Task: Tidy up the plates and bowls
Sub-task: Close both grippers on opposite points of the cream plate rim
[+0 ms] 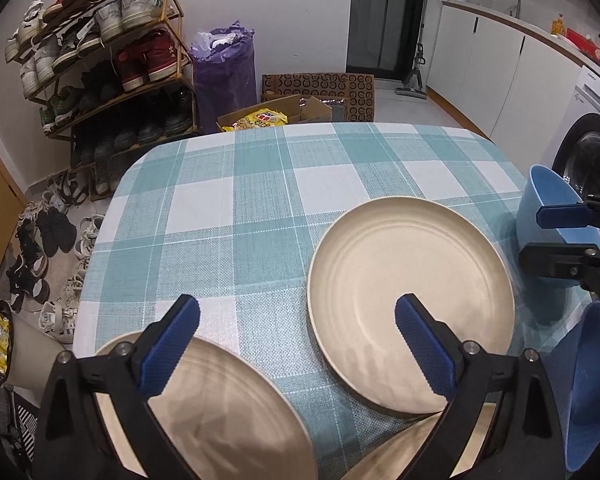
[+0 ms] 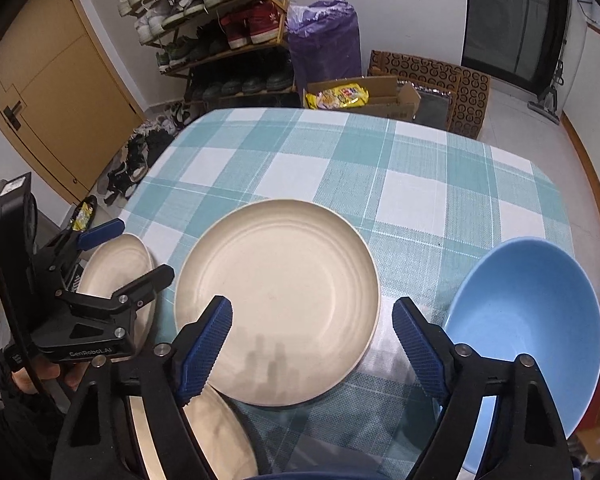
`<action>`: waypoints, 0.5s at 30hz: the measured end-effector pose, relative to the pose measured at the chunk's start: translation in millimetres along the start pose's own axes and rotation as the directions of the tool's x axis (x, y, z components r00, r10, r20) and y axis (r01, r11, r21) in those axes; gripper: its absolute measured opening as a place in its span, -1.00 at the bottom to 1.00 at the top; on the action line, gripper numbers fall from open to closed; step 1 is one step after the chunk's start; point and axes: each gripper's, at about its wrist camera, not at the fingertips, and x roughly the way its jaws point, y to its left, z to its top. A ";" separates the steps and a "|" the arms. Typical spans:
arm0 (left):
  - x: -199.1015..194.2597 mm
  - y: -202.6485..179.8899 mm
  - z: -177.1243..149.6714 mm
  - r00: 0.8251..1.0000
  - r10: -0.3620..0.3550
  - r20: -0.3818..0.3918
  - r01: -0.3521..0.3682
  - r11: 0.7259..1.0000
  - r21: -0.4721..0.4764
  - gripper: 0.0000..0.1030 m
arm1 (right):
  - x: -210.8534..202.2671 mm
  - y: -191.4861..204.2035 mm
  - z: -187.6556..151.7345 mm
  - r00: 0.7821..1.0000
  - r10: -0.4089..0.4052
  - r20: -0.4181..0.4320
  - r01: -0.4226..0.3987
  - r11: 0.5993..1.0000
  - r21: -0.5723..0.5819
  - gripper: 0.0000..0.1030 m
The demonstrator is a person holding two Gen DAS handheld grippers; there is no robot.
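Gathering has not begun; three cream plates and blue bowls lie apart on the checked table (image 2: 340, 152). The left gripper (image 1: 298, 344) hangs jaws apart over the near-left plate (image 1: 228, 412); the right gripper (image 2: 312, 344) hangs jaws apart, empty, above the near rim of the centre plate (image 2: 276, 300), with the bowl (image 2: 528, 312) to its right. Next, I judge, each must drop onto a rim and close.
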 end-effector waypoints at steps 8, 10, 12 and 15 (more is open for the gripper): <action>13.9 -1.4 -3.8 0.998 -0.030 -0.056 0.031 0.999 0.011 0.45 | 22.4 -0.6 2.1 0.997 -0.046 -0.068 0.045 0.999 -0.005 0.59; 16.8 -2.4 -3.9 0.997 -0.030 -0.066 0.031 0.999 0.013 0.38 | 26.5 -0.2 2.5 0.995 -0.054 -0.079 0.054 0.999 -0.008 0.56; 21.3 -3.8 -4.4 0.996 -0.035 -0.086 0.036 0.999 0.018 0.23 | 32.3 0.5 2.1 0.993 -0.066 -0.100 0.065 0.998 -0.013 0.52; 28.3 -4.7 -5.8 0.993 -0.029 -0.111 0.031 0.999 0.017 0.16 | 40.0 0.8 1.9 0.989 -0.077 -0.124 0.076 0.997 -0.016 0.49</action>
